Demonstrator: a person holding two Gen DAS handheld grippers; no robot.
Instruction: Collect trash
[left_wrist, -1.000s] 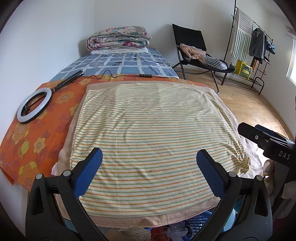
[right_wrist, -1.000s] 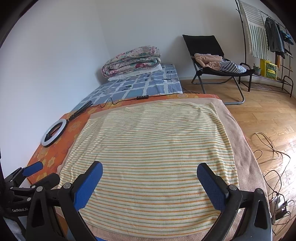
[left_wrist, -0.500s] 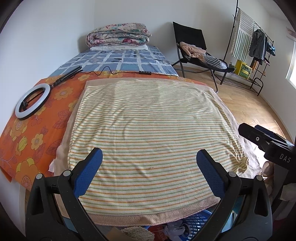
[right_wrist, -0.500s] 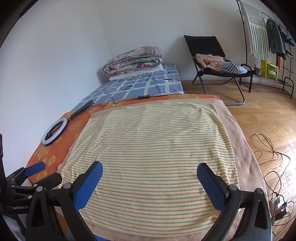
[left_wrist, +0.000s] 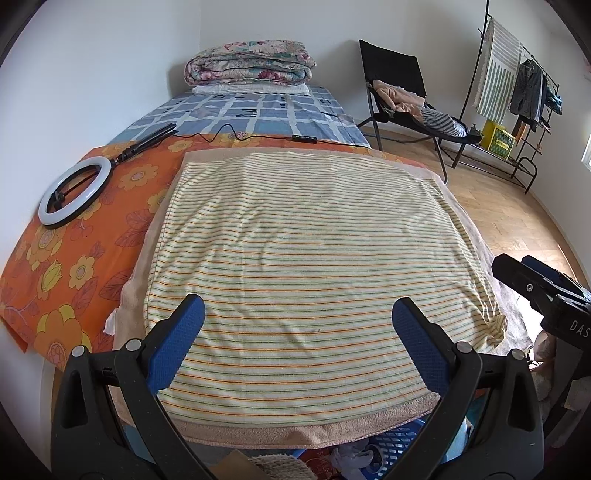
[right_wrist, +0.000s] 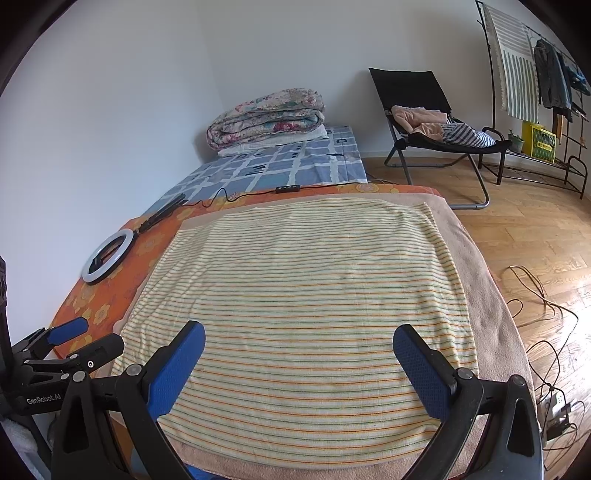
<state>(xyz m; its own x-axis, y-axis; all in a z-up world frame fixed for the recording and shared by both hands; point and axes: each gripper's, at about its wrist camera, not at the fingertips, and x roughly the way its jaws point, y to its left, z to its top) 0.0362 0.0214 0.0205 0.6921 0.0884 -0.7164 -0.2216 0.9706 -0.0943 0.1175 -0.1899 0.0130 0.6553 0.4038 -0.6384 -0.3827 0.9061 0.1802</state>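
Trash is hardly seen: only a small white crumpled scrap (left_wrist: 110, 322) is made out, at the near left edge of the striped towel (left_wrist: 306, 266), at about 9 o'clock from the left tongs (left_wrist: 295, 341); whether it is litter cannot be told for sure. Both the left tongs and the right tongs (right_wrist: 297, 360) are held released, jaws wide apart, nothing between them, above the towel's near end.

A snag of the loose towel in the blue pads is judged the likeliest fault if a scrap is pinched flat against the cloth. The cable (left_wrist: 236, 134) at 12 o'clock and the ring light (left_wrist: 75, 195) at 10 o'clock could be mistaken for rubbish or dragged. The two tongs are held close together, so a knock between them is possible.

The towel is spread over a beige one on an orange flowered sheet (left_wrist: 55, 266); a blue checked bed (left_wrist: 251, 114) with a folded quilt (left_wrist: 251, 62) is seen at 12 o'clock. A blue basket (left_wrist: 399, 446) with mixed items is glimpsed at 6 o'clock. A black chair (right_wrist: 424, 110), a clothes rack (right_wrist: 535, 74) and floor cables (right_wrist: 543, 332) are seen between 1 and 3 o'clock on the wooden floor.
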